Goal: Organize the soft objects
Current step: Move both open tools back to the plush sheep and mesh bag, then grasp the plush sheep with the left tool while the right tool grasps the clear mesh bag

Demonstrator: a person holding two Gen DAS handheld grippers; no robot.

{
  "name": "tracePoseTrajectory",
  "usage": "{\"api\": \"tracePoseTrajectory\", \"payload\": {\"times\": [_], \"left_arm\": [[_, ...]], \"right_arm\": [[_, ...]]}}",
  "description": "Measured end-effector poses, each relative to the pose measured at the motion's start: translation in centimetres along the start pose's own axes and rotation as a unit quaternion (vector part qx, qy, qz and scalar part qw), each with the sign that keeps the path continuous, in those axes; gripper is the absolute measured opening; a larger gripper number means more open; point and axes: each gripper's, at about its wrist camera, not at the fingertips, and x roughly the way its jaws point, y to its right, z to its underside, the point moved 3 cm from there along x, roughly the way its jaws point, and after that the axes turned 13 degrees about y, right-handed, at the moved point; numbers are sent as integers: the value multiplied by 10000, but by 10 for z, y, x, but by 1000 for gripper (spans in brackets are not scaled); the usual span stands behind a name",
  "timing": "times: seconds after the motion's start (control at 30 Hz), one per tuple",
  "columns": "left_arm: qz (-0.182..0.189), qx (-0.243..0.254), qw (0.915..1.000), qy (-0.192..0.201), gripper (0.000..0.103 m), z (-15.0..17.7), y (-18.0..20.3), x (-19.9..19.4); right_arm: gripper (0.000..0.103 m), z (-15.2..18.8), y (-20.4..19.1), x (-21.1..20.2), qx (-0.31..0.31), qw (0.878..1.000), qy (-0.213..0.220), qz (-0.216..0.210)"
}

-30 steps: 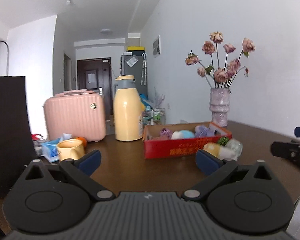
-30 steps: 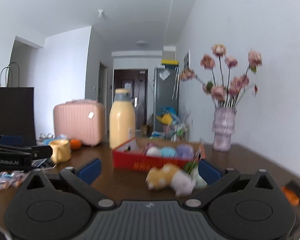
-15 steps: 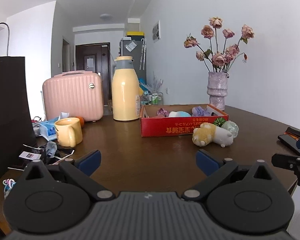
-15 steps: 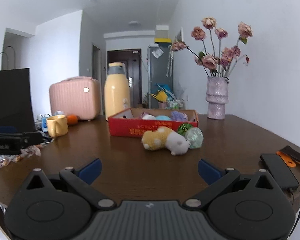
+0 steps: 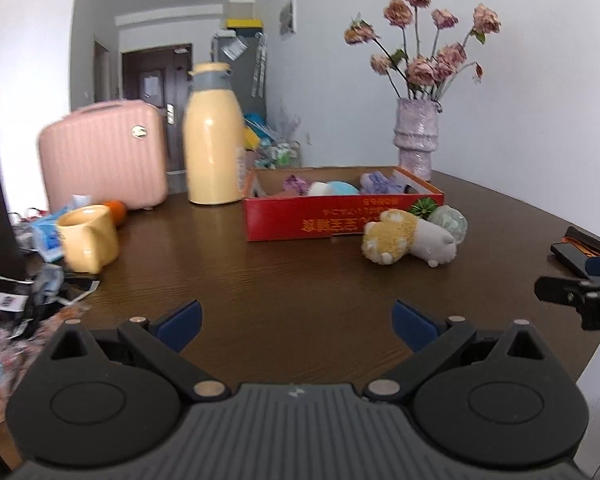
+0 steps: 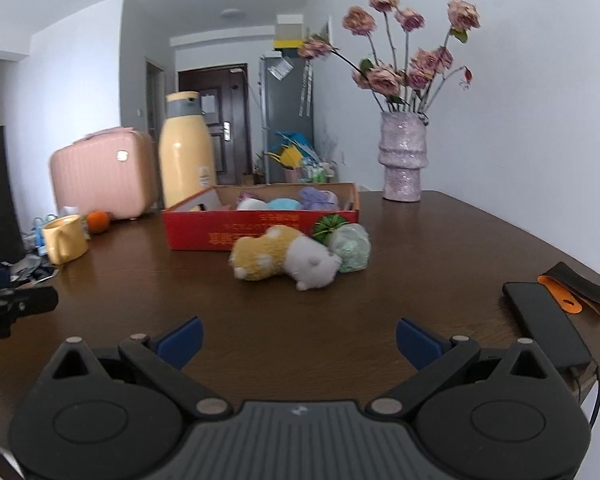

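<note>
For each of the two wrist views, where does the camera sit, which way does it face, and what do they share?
Left wrist: sits behind the open left tongs, low over the dark wooden table, facing the red cardboard box; the right tongs poke in at the right edge.
Right wrist: sits behind the open right tongs, facing the yellow-and-white plush toy; the left tongs show at the left edge.
Shared: box, plush, pale yellow thermos, pink suitcase, purple vase of dried roses.

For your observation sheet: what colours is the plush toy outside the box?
Yellow and white plush toy; right wrist view.
</note>
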Motion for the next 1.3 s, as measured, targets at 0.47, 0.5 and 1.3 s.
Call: {"api": "tracePoseTrajectory", "payload": {"times": [0.47,0.5,1.3], "left_arm": [[1372,149,9852,-1018,103,-15,52,176],[1426,222,9841,-1030,102,-17,58,190],[1853,24,9814,-509,45,-34,59,205]], "right_arm": [[94,-34,46,147,275,9983,-517,15],[94,-37,49,161,317,9980,-549,0],[32,-48,58,220,506,9965,-657,134]]}}
